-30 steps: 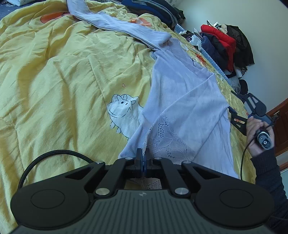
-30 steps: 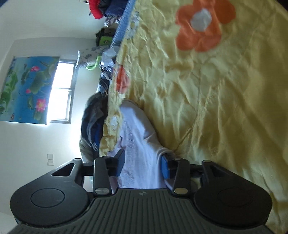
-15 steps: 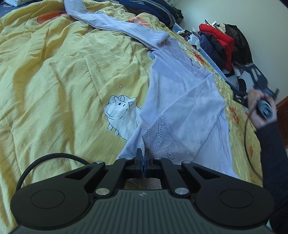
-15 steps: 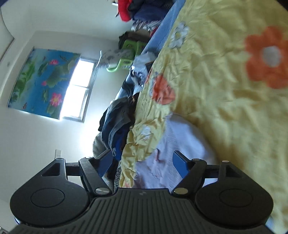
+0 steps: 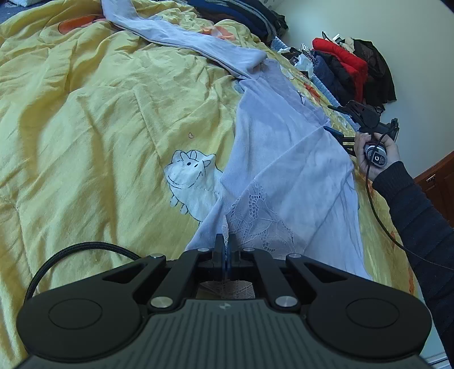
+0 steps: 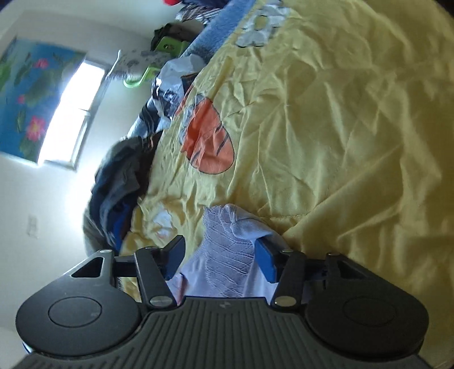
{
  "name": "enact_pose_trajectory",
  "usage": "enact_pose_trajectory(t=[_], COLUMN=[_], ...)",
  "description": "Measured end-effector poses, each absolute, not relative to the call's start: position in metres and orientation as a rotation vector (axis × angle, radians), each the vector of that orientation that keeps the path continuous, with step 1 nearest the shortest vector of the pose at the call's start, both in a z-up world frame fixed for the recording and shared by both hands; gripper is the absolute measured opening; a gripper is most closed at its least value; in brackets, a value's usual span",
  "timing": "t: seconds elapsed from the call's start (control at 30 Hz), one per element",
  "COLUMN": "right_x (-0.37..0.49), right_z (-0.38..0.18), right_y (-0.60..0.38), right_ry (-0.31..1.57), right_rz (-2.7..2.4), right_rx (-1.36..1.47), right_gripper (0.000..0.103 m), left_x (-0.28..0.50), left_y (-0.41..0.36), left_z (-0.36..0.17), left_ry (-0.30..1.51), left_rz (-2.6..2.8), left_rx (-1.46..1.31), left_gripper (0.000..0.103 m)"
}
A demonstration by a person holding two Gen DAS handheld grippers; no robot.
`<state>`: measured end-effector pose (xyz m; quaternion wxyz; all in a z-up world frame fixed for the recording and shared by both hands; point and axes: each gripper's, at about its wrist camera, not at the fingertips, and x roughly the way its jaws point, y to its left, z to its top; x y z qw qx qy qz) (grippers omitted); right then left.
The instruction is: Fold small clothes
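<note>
Folding barely started: pale top (image 5: 286,170) lay spread along yellow quilt (image 5: 99,127). Left gripper (image 5: 223,241) pinched its lace hem; right gripper (image 6: 220,255), jaws just closing, straddled the far edge ungripped.

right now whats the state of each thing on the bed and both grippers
left gripper: shut on the top's lace hem
right gripper: jaws apart, just been closing, bunched top edge between them, not pinched
top: pale lilac, spread lengthwise, partly folded, creased
sleeve: stretched out away from the body
quilt: yellow, wrinkled, under the top
dark clothes pile: heaped at the bed's far edge
</note>
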<state>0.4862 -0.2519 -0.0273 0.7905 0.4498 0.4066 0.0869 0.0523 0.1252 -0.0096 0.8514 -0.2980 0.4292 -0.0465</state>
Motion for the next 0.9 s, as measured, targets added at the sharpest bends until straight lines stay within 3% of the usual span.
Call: enact_pose_trajectory(t=[0.07, 0.1, 0.2, 0.37, 0.5, 0.57, 0.73, 0.9], right_x=[0.479, 0.47, 0.423, 0.334, 0.306, 0.306, 0.301, 0.275], right_z=[-0.021, -0.014, 0.013, 0.024, 0.018, 0.007, 0.002, 0.002], right_y=[-0.253, -0.249, -0.225, -0.181, -0.16, -0.157, -0.165, -0.172], right_ry=[0.874, 0.864, 0.85, 0.909, 0.914, 0.954, 0.911, 0.79], right_rz=[0.152, 0.155, 0.355, 0.596, 0.617, 0.581, 0.6, 0.547], right_rx=[0.966, 0.961, 0.813, 0.515, 0.371, 0.358, 0.396, 0.425], right_gripper=[0.058, 0.068, 0.078, 0.079, 0.081, 0.078, 0.08, 0.087], left_x=[0.051, 0.049, 0.03, 0.023, 0.05, 0.058, 0.053, 0.058], left_y=[0.124, 0.123, 0.119, 0.093, 0.059, 0.055, 0.071, 0.119], left_z=[-0.007, -0.003, 0.02, 0.047, 0.023, 0.004, 0.001, 0.031], left_ry=[0.906, 0.906, 0.8, 0.687, 0.788, 0.863, 0.834, 0.676], left_rz=[-0.094, -0.084, -0.002, -0.118, -0.198, -0.173, -0.169, -0.011], left_rx=[-0.608, -0.579, -0.42, -0.325, -0.298, -0.306, -0.381, -0.42], left_gripper=[0.002, 0.002, 0.002, 0.002, 0.003, 0.003, 0.003, 0.006])
